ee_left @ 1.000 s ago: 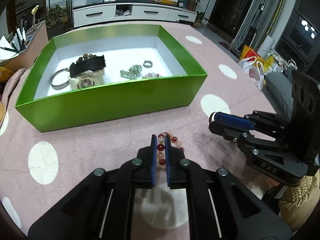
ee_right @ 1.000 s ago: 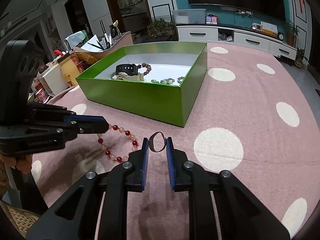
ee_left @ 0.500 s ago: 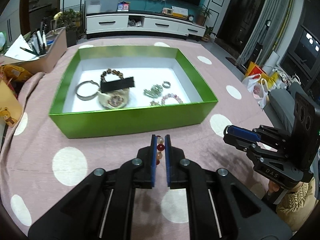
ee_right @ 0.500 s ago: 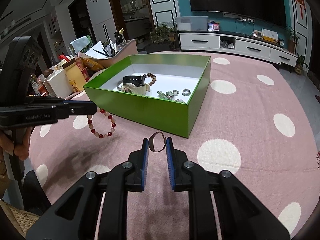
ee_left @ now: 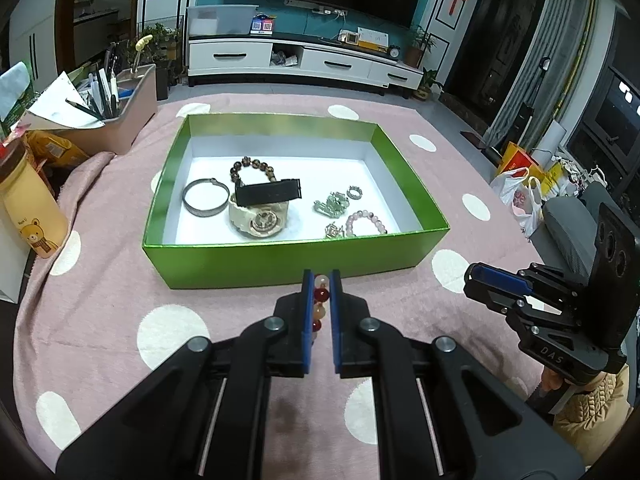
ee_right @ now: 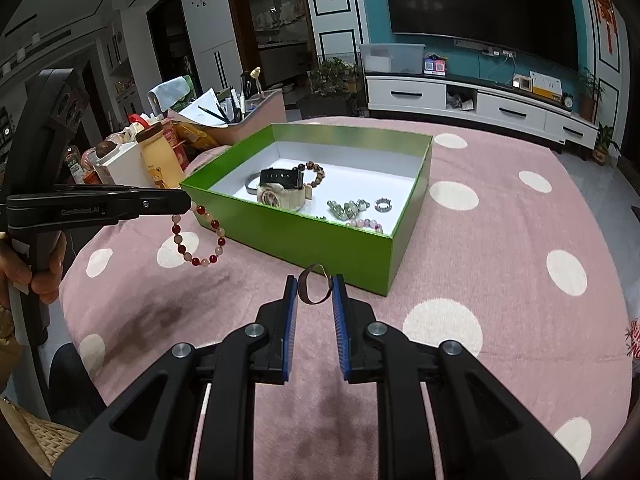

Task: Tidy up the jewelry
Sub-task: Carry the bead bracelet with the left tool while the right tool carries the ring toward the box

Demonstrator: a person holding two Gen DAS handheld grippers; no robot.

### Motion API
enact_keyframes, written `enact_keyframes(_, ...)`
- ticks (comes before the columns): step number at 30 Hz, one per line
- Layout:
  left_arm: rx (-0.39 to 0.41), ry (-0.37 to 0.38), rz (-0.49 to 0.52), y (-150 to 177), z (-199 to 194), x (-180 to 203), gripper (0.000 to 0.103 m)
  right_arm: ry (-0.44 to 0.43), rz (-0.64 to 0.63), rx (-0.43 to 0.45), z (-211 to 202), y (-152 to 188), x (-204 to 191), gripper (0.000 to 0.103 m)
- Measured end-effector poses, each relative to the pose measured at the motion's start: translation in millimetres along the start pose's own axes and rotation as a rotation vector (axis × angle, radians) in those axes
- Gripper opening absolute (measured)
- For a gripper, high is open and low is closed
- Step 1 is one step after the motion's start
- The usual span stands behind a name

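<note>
1. The left hand-held gripper (ee_left: pixel 320 282) is clamped on a red-and-peach bead bracelet (ee_right: pixel 199 236), which hangs clear above the tabletop (ee_right: pixel 500 280); its own view shows only a few beads.
2. The right hand-held gripper (ee_right: pixel 314 286) pinches a thin metal ring (ee_right: pixel 316 289), upright between narrowly parted fingers.
3. The green box (ee_left: pixel 280 260) at 12 o'clock holds a watch (ee_left: pixel 260 216), a bangle (ee_left: pixel 206 202) and bracelets; the smaller pieces are hard to make out.

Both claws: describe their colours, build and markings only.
Left claw: matte black linkage arms, silver pivot bolts, blue finger pads, "GenRobot.AI" lettering on its side. Right claw: same black frame and bolts, ribbed blue pads, "DAS" marking. No cables show.
</note>
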State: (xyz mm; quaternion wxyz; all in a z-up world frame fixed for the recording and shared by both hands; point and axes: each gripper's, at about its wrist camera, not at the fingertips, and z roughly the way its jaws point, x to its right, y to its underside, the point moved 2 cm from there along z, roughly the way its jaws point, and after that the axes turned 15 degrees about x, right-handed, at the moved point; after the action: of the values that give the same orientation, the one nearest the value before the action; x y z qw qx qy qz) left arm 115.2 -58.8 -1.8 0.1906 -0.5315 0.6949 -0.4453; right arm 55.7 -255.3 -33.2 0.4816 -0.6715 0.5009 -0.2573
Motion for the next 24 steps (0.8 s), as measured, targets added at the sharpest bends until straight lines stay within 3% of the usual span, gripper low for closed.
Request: enact_keyframes(24, 0.085, 0.003, 0.051, -70.6, 5.8, 7.4, 0.007, 0.028, -0.054, 0.075, 13.4, -52.3, 1.6, 0.017)
